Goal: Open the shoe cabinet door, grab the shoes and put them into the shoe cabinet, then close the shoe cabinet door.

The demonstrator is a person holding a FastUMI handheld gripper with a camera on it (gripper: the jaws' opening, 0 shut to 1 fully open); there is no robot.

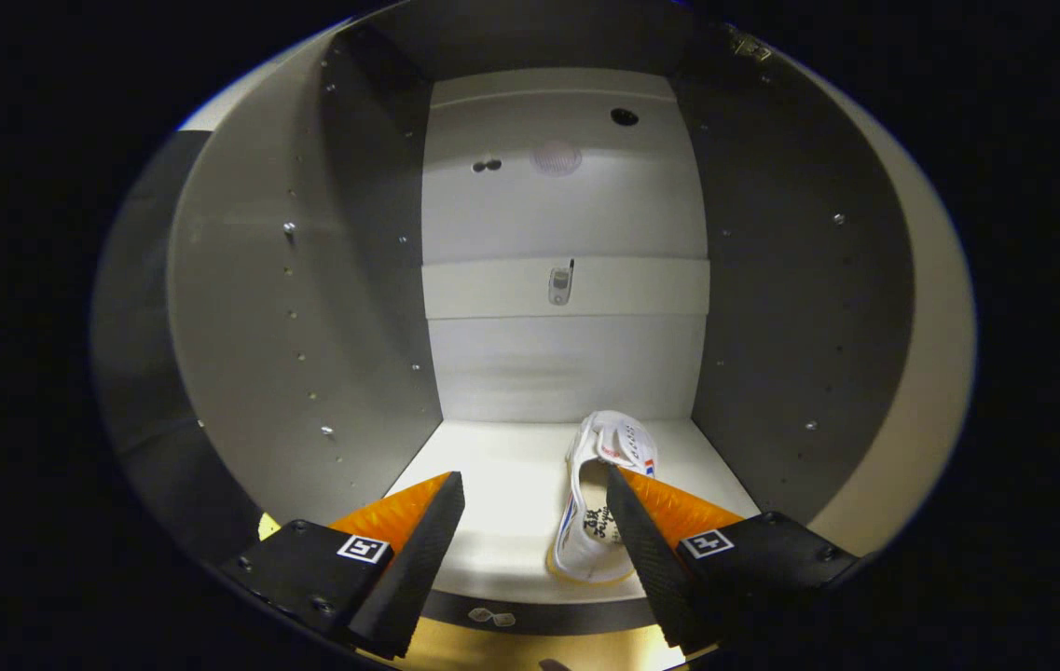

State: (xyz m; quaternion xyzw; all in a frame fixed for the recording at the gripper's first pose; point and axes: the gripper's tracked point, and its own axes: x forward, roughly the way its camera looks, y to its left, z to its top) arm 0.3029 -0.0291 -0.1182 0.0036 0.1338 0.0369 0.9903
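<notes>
Between open tongs (pixel 535 489), white shoe (pixel 597 494).

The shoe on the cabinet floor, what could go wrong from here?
1. The white shoe touches or sits under the open gripper's right finger; pulling back could drag it out.
2. Its heel lies near the cabinet floor's front edge, so a closing door might catch it.
</notes>
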